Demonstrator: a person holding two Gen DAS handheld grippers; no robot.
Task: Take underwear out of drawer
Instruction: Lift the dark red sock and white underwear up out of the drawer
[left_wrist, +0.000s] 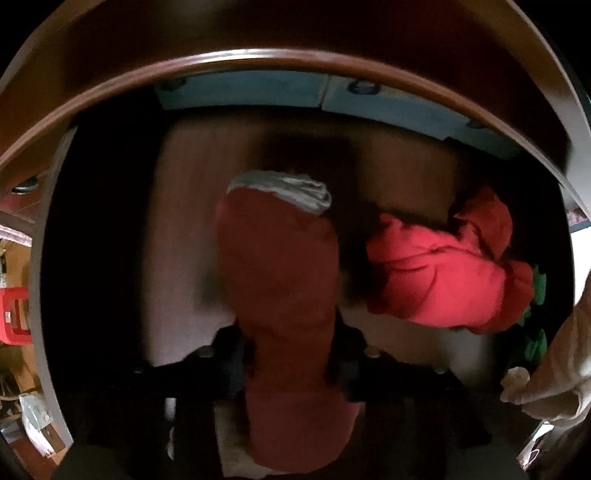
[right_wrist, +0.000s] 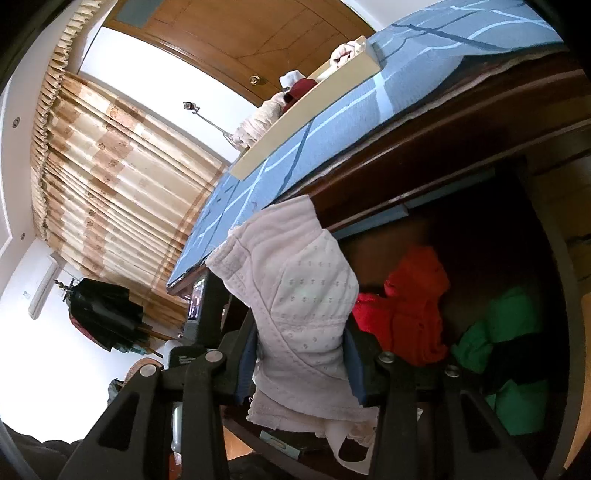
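while the left gripper (left_wrist: 284, 354) is down inside the drawer (left_wrist: 177, 221), it is clamped on a dark red garment (left_wrist: 280, 266) with a grey-white waistband (left_wrist: 288, 188) at its far end. the cloth runs straight out ahead of the claw, its long axis lined up with the fingers, waistband farthest from the camera. the fingers themselves are dark and mostly hidden behind the cloth, but the fabric bunches between them, so i take them to be closed on it.

the right gripper (right_wrist: 299, 373) is pinched on a pale pink piece of underwear (right_wrist: 303, 295), which hangs up and over the closed fingers at the drawer's mouth, just under the edge of the bed (right_wrist: 406, 70) with its blue cover. up on that cover a shallow cream tray (right_wrist: 306, 122) already holds a few rolled garments.

what the next move hangs on, as i see it: the things left in the drawer lie to the right of the left claw. a bright red bundle (left_wrist: 443, 266) sits just beside the dark red piece, and a green piece (left_wrist: 535, 332) lies beyond it near the drawer's right side. from the right camera the same red bundle (right_wrist: 413, 306) and green piece (right_wrist: 509, 350) lie ahead and to the right, deeper in. i cannot tell which claw is nearer to them, and both are full, so each would likely need to lift its load out first.
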